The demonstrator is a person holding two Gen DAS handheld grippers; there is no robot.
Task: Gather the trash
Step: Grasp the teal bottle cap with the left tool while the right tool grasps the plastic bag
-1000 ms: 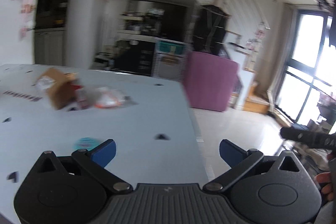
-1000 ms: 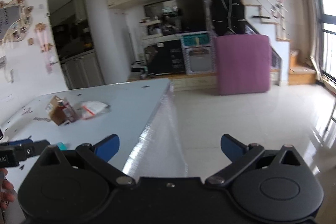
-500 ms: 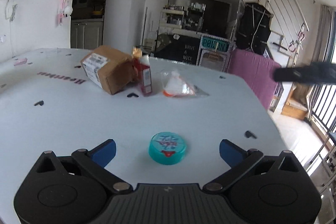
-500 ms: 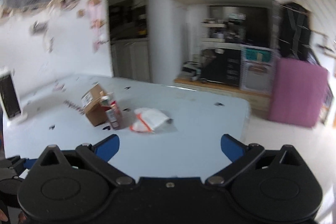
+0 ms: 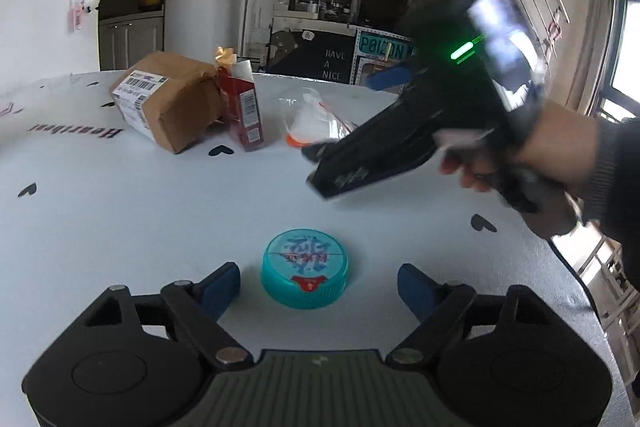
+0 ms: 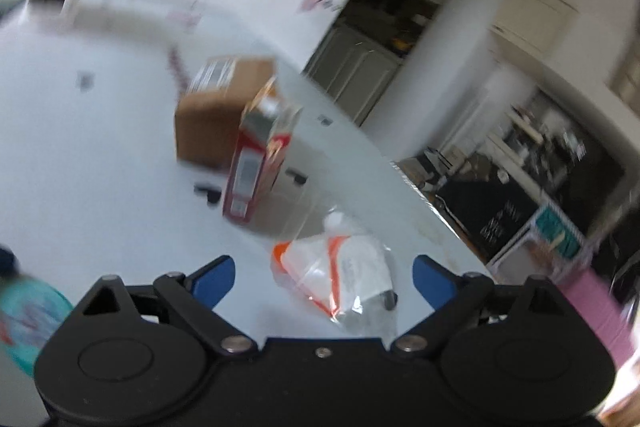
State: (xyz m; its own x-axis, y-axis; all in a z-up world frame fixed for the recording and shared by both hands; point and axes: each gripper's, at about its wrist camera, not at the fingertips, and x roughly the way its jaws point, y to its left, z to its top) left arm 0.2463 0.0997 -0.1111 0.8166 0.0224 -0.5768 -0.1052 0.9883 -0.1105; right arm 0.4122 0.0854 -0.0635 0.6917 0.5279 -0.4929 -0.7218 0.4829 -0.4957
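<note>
Teal lid point(image 5: 305, 267) lies on white table point(image 5: 120, 227), between left gripper point(image 5: 319, 285) blue fingers, untouched; jaws just been closing. Clear plastic bag point(image 6: 340, 275) sits w/in right gripper point(image 6: 323, 277), jaws closing, not gripping. Brown box point(image 5: 168, 103) & red carton point(image 5: 244, 111) farther back.

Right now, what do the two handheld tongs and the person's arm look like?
Both tongs are matte black, with blue pads on the fingers and silver pivot screws. The left tongs have a ribbed grey plate at the base. The right tongs carry a lit screen and a green light. The hand emerges from a dark sleeve.
</note>
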